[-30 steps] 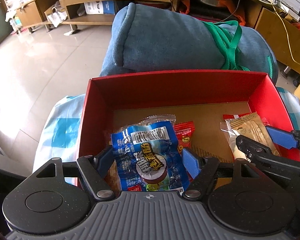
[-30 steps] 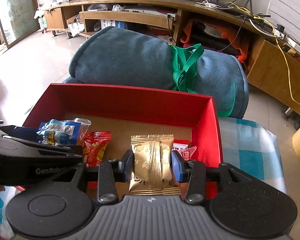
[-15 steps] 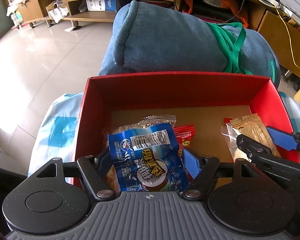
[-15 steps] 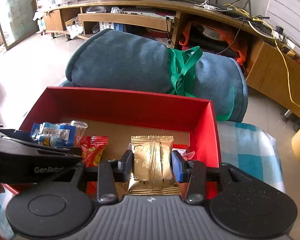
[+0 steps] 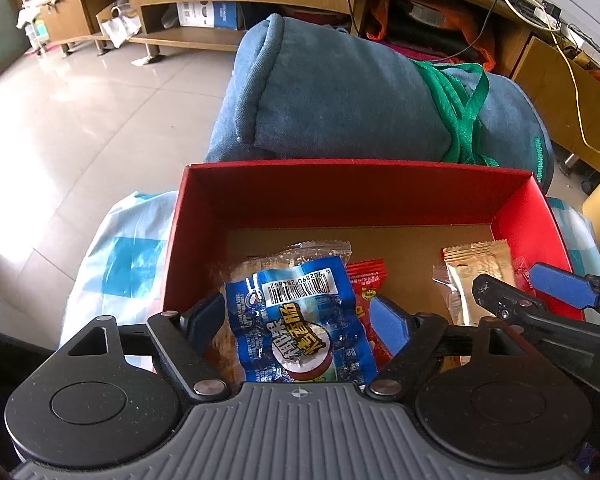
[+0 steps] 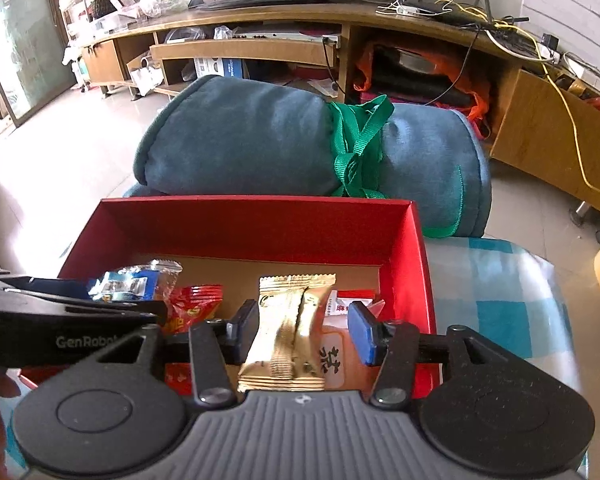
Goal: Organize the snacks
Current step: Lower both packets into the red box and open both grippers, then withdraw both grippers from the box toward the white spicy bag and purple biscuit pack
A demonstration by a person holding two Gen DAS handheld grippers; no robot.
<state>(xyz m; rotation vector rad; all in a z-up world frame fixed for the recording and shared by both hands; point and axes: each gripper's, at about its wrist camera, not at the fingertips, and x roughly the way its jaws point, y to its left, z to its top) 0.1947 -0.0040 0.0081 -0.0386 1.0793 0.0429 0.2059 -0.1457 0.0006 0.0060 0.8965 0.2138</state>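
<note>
Left wrist view: left gripper (image 5: 296,320) jaws opening, blue snack packet (image 5: 296,320) let go in red box (image 5: 356,196); right gripper (image 6: 300,332) likewise opening, freeing gold packet (image 6: 288,336). Both drops basically done.

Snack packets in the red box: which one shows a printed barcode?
The blue packet between the left gripper's opening jaws. Its white barcode panel faces up; the gold packet and small red packet show none.
</note>
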